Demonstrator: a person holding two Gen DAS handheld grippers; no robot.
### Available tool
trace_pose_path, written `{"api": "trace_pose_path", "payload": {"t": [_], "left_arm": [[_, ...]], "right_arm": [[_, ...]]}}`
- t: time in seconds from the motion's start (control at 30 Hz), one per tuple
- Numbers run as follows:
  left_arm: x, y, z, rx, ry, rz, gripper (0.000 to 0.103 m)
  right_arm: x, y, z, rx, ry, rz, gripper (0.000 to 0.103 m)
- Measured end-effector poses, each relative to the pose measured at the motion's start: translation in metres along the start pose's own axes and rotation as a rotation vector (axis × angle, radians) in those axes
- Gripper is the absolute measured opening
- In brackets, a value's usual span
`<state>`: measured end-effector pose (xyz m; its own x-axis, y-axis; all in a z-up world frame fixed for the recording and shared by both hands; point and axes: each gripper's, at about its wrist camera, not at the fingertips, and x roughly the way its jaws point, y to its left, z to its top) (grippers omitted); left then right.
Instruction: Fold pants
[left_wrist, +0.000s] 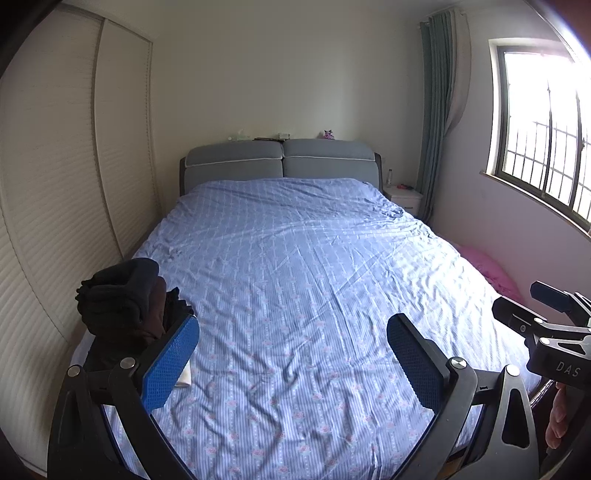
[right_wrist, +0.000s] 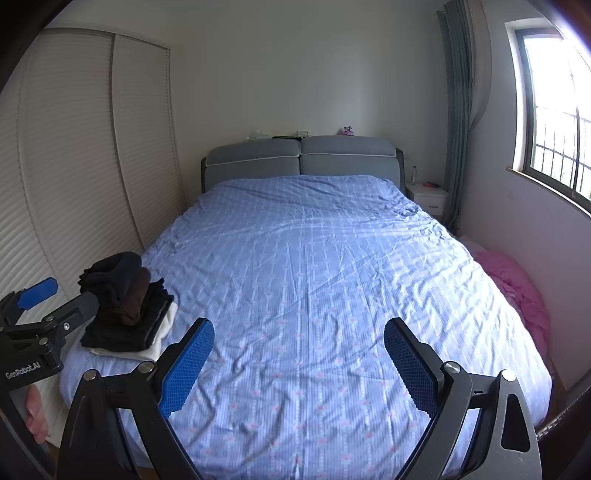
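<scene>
A stack of folded dark pants (left_wrist: 122, 299) in black, navy and brown sits on a white folded piece at the near left corner of the bed; it also shows in the right wrist view (right_wrist: 125, 302). My left gripper (left_wrist: 291, 362) is open and empty, above the foot of the bed, with its left finger just right of the stack. My right gripper (right_wrist: 299, 365) is open and empty, above the foot of the bed to the right of the stack. The right gripper's body shows at the right edge of the left wrist view (left_wrist: 554, 332). The left gripper's body shows at the left edge of the right wrist view (right_wrist: 37, 332).
The bed (left_wrist: 303, 266) has a wrinkled blue patterned sheet and a grey headboard (left_wrist: 280, 162). White louvred wardrobe doors (left_wrist: 55, 184) stand at the left. A pink bundle (right_wrist: 517, 291) lies on the floor at the right. A white nightstand (right_wrist: 428, 197) and a window (right_wrist: 554, 110) are at the right.
</scene>
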<state>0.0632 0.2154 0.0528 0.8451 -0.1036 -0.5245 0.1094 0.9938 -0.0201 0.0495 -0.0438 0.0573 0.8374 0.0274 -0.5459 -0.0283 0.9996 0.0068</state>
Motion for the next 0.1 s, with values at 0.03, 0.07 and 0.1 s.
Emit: {"api": "trace_pose_path", "payload": {"t": [0.03,0.07,0.1], "left_arm": [[0.0009,0.0005,0.0004,-0.003,0.001,0.0,0.103],[0.0019,0.0009,0.0009,-0.007,0.003,-0.002,0.103],[0.0025,0.0012,0.0013,-0.009,0.004,-0.005,0.103]], "right_arm": [[0.0007,-0.0005,0.0003,0.0,0.001,-0.001,0.094],[0.0014,-0.0011,0.0004,0.001,0.001,-0.003,0.094],[0.0022,-0.0016,0.0006,0.001,0.001,-0.006,0.094]]}}
